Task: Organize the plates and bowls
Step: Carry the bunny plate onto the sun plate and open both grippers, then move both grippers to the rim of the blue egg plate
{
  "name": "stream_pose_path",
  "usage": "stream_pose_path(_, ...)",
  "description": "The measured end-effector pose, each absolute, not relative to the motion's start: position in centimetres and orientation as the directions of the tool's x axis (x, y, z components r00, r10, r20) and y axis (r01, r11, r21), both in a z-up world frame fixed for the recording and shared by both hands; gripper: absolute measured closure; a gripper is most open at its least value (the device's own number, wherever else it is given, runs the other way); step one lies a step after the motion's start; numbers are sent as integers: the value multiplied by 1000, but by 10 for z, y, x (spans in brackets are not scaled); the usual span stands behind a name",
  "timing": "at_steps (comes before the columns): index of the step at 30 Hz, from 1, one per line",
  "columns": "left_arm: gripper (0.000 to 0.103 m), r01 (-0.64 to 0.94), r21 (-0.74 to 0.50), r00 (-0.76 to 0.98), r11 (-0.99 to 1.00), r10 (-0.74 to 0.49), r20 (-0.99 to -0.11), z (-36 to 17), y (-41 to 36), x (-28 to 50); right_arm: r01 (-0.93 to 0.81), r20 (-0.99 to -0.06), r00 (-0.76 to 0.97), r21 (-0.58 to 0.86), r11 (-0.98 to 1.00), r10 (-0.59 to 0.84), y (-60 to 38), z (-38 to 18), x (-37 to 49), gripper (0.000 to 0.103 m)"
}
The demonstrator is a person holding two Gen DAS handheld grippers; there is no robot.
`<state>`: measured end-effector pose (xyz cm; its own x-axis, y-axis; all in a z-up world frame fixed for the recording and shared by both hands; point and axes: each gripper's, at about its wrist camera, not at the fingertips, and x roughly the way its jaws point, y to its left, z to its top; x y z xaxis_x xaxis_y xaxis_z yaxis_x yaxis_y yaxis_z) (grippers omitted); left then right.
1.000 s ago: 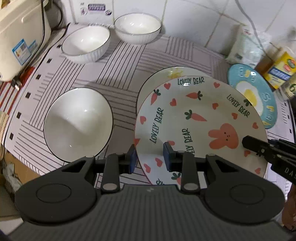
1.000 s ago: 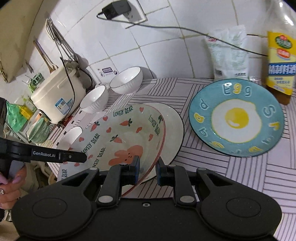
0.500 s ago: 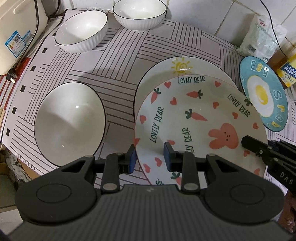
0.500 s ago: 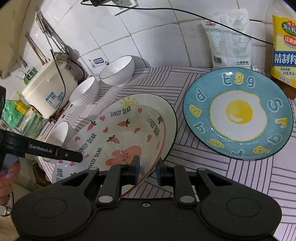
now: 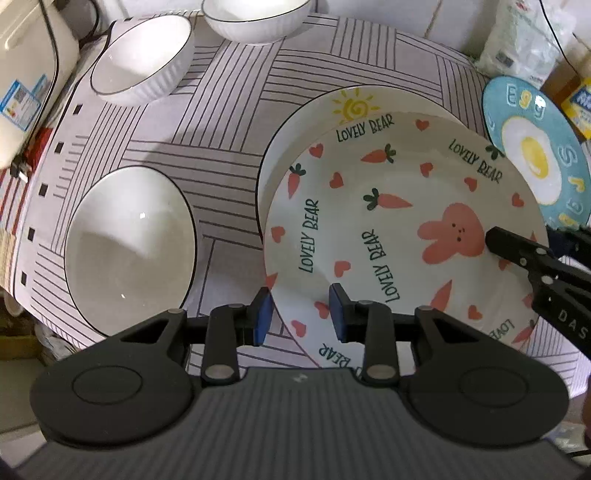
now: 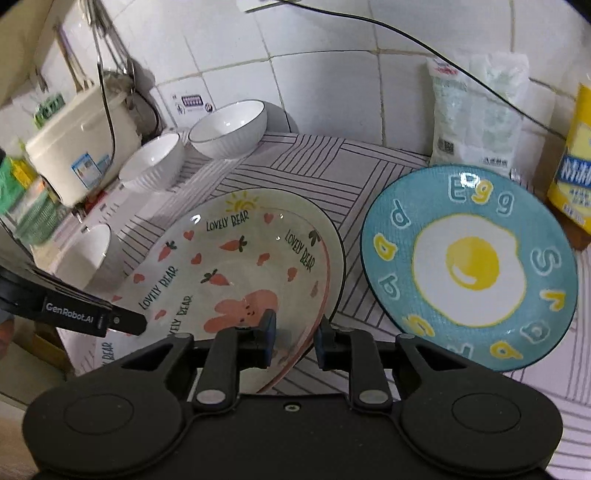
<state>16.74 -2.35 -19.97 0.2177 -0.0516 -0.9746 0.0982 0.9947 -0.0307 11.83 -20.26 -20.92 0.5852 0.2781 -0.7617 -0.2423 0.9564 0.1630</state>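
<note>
Both grippers hold the "Lovely Bear" rabbit plate point(image 5: 388, 221) by its rim. My left gripper point(image 5: 300, 316) is shut on its near-left edge, my right gripper point(image 6: 294, 341) on its right edge point(image 6: 236, 273). The plate hangs tilted just over a white sun plate point(image 5: 295, 125) on the striped mat. A blue egg plate point(image 6: 469, 266) lies to the right. A large white bowl point(image 5: 129, 243) sits to the left, and two ribbed white bowls point(image 5: 144, 59) point(image 5: 255, 14) stand at the back.
A cream rice cooker point(image 6: 81, 147) stands at the back left beside hanging utensils. A white bag point(image 6: 476, 114) and a yellow bottle point(image 6: 572, 177) stand against the tiled wall at the back right. The mat's front edge point(image 5: 110, 332) is close.
Both grippers with the rabbit plate have moved forward and lower, so it now covers more of the sun plate. The grip on the plate is unchanged.
</note>
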Motion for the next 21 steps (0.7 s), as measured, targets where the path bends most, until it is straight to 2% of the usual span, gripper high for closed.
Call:
stream_pose_path(5,72,111,-1,212,994,-25,-977,-200,-29,171,-195,-807,565,70,978,170,-185,-203,119,68)
stream_pose_path(16,75,118,24,213,993,-1,-977,-189,-34,166,-101,-778,625,1,995,64,-176,-212,108,67)
stream_pose_path(21,75,140,23,221,990,-9,-975,-172,-34,155,-56,-742,664,72,996,91,-186,-199,93,67)
